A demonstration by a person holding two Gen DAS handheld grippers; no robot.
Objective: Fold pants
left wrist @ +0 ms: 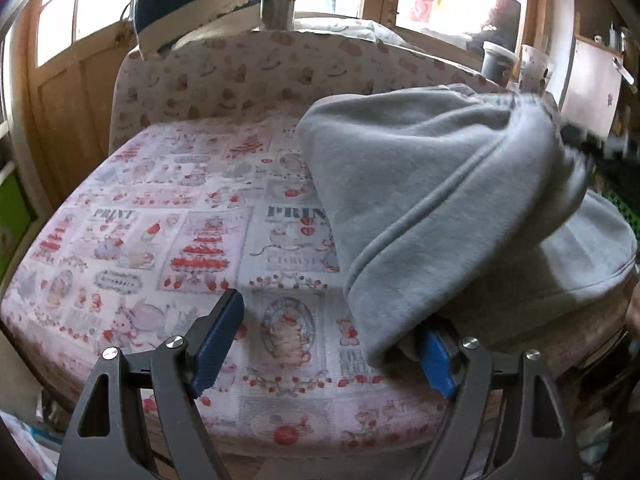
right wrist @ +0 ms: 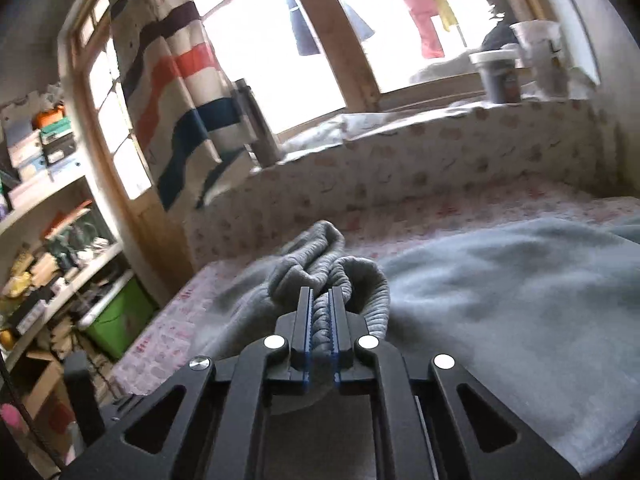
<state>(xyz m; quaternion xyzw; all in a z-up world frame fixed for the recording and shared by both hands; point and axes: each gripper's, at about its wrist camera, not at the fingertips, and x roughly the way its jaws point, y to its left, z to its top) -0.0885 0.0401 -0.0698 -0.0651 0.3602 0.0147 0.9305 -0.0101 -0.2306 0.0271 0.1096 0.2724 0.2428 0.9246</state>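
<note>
Here the grey pants (left wrist: 432, 200) lie on the desk (left wrist: 168, 216), which is covered by a pink printed cloth. In the left wrist view they fill the area from two to four o'clock, with one part lifted and draped toward the upper right, blurred at its far end. The left gripper (left wrist: 328, 344) has its blue-padded fingers (left wrist: 218, 344) spread wide. The nine o'clock finger stands over bare printed cloth, while the three o'clock finger is partly hidden under the hanging edge of the pants. Nothing is pinched between them.

In the right wrist view the right gripper (right wrist: 320, 304) has its fingers (right wrist: 305, 312) pressed nearly together on the ribbed, gathered band of the pants (right wrist: 500, 280). The band bunches up just past the fingertips at twelve o'clock. The remaining fabric spreads over the desk (right wrist: 400, 184) toward three o'clock. A striped hanging cloth (right wrist: 184, 80) shows at eleven o'clock, cluttered shelves (right wrist: 48, 208) at nine.
</note>
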